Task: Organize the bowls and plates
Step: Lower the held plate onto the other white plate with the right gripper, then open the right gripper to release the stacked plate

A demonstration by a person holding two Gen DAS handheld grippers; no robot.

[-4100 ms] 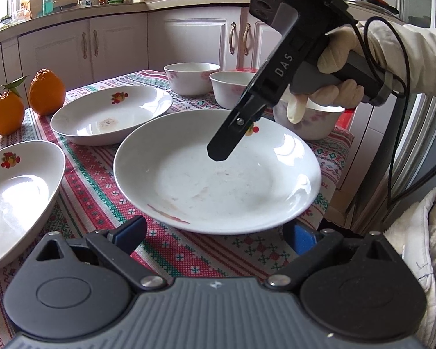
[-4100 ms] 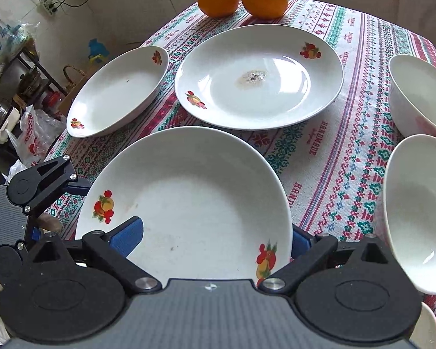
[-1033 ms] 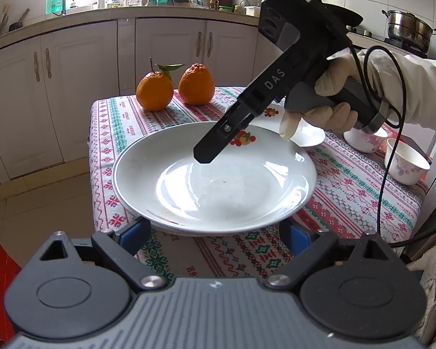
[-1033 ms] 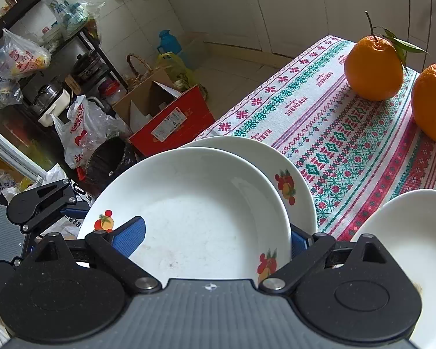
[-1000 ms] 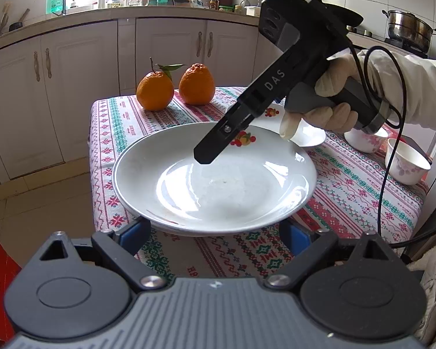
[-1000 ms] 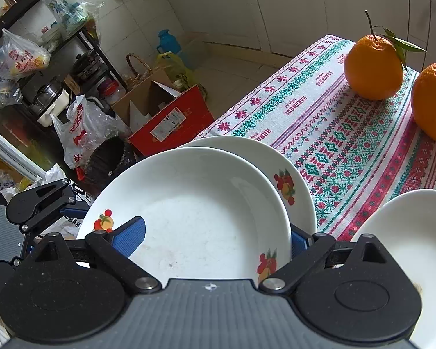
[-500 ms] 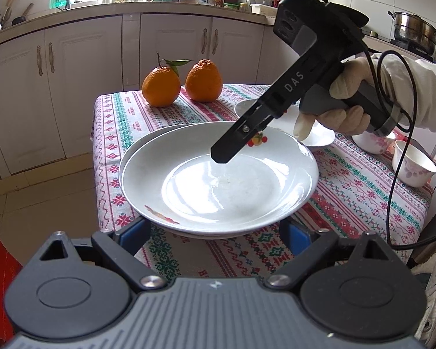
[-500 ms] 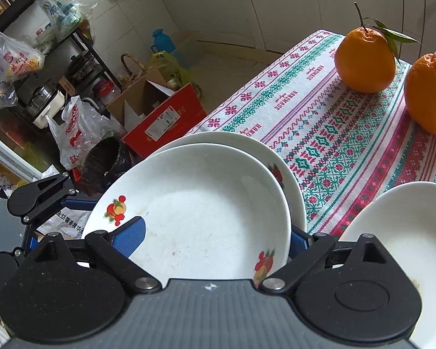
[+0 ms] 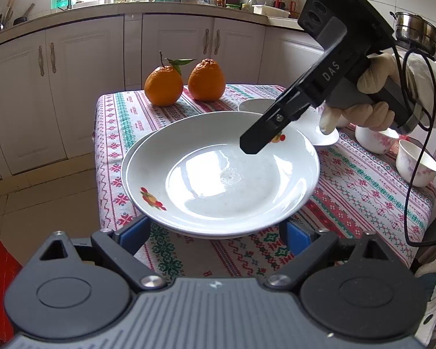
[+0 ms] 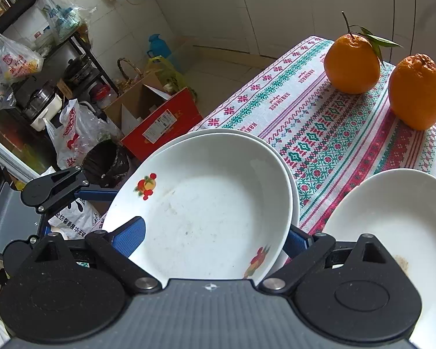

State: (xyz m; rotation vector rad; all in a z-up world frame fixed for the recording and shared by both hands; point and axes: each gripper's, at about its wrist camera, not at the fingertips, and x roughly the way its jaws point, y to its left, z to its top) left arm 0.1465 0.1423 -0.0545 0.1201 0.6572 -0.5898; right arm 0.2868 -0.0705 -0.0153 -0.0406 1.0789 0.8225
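white round ceramic plate – shiny, smooth glaze | red-and-green patterned cloth tablecloth – soft, woven, not shiny | two orange citrus fruits – bumpy, dull skin | black plastic gripper body – matt, ridged | blue finger pads – rough rubber | silver metal pot – shiny

Top plate sits nested on another plate — apparently between the right gripper's wide-set jaws
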